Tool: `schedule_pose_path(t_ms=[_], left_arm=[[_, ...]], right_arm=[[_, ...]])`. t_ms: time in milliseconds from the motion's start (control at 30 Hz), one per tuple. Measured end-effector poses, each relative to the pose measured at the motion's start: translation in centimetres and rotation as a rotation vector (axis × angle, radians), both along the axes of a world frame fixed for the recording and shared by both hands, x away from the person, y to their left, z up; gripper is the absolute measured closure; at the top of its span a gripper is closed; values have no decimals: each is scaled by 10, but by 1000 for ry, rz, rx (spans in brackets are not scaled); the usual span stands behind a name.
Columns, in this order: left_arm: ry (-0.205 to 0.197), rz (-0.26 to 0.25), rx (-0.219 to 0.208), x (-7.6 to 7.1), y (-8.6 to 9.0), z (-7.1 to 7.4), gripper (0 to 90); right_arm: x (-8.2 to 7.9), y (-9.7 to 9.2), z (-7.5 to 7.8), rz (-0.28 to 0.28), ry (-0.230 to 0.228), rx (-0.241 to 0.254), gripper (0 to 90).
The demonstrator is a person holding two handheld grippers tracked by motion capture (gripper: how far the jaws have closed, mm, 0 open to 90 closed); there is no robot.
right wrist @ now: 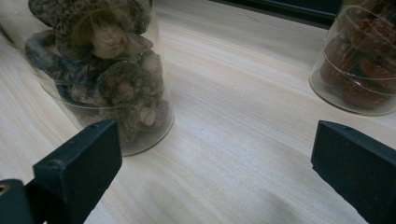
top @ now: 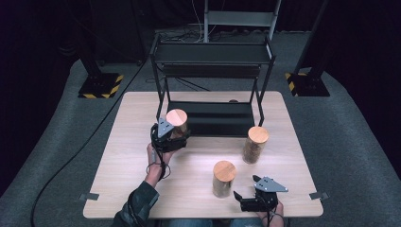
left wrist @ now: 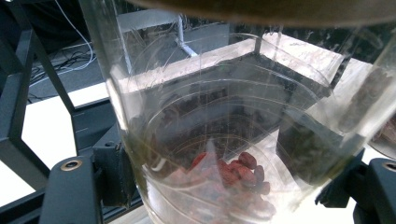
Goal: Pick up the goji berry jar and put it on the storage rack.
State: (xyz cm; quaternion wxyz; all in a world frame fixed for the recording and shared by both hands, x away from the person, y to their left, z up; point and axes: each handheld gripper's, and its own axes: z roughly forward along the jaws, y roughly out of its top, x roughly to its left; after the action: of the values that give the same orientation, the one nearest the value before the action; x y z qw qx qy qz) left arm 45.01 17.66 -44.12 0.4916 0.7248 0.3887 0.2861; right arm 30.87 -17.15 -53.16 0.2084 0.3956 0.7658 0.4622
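Dark carpet surrounds the wooden table (top: 142, 142), which carries a black metal rack (top: 213, 85) at its far edge. My left gripper (top: 171, 137) is clamped on a clear jar (left wrist: 219, 140) with a wooden lid, held just in front of the rack's lower shelf; red pieces lie in the jar's bottom. My right gripper (top: 255, 198) rests near the table's near edge, jaws spread wide with nothing between them. Ahead of it stand the mushroom jar (right wrist: 100, 70) and, well apart, a jar of red-brown contents (right wrist: 359, 60).

Clear jar (top: 178, 124) with wooden lid, few red berries inside, upright, beside the black rack (top: 213, 85)
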Motion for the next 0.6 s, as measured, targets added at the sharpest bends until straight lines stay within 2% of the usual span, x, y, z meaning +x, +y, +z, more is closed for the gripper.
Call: schedule_pose_path(t_ms=[600], left_arm=[[-5, -6, 8, 9, -7, 5, 244]], right_arm=[[0, 0, 0, -1, 1, -1, 9]])
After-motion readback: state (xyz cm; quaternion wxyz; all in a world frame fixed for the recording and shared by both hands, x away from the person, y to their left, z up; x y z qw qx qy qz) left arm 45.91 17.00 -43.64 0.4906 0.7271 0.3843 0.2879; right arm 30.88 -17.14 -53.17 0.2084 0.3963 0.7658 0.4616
